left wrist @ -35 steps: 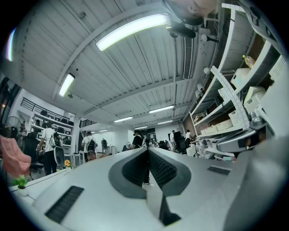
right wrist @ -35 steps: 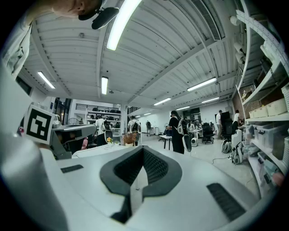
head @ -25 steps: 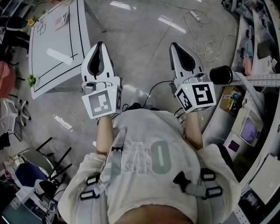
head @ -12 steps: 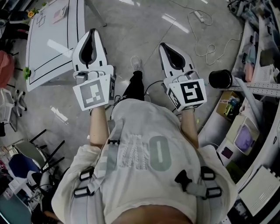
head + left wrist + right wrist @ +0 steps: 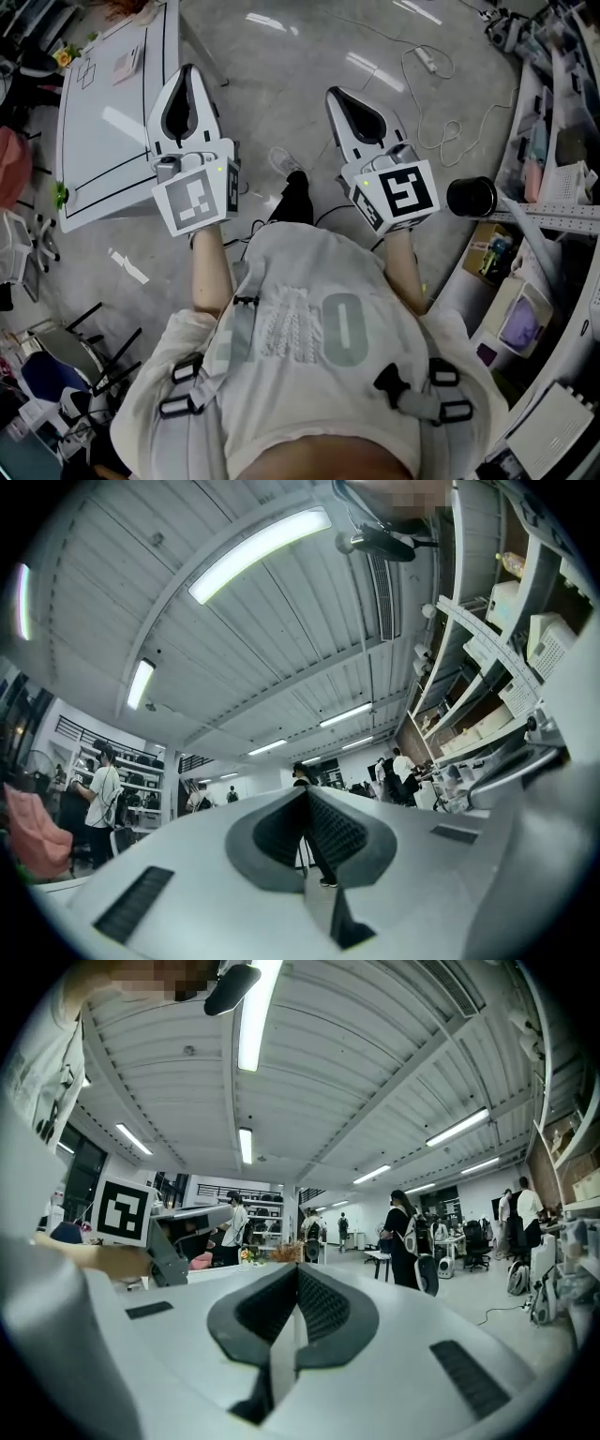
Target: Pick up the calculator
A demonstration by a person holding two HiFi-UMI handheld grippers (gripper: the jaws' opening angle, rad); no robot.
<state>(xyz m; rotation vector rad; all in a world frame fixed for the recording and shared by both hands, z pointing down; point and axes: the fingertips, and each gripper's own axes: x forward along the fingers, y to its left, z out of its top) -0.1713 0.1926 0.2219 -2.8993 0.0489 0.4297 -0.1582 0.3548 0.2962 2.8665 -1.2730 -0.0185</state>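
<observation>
- Approaching looked the step in hand: left gripper (image 5: 187, 75) and right gripper (image 5: 337, 96) were both closed, empty.
- Next called for reaching the white table (image 5: 98, 127) (pinkish item (image 5: 126, 64) there, perhaps the target), then opening.

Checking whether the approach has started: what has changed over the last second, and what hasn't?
The person has stepped forward: a leg now shows between the left gripper and right gripper, and the white table and black cup have slid down the head view. Nothing was taken hold of or let go. Both grippers stay held out ahead, shut and empty.
</observation>
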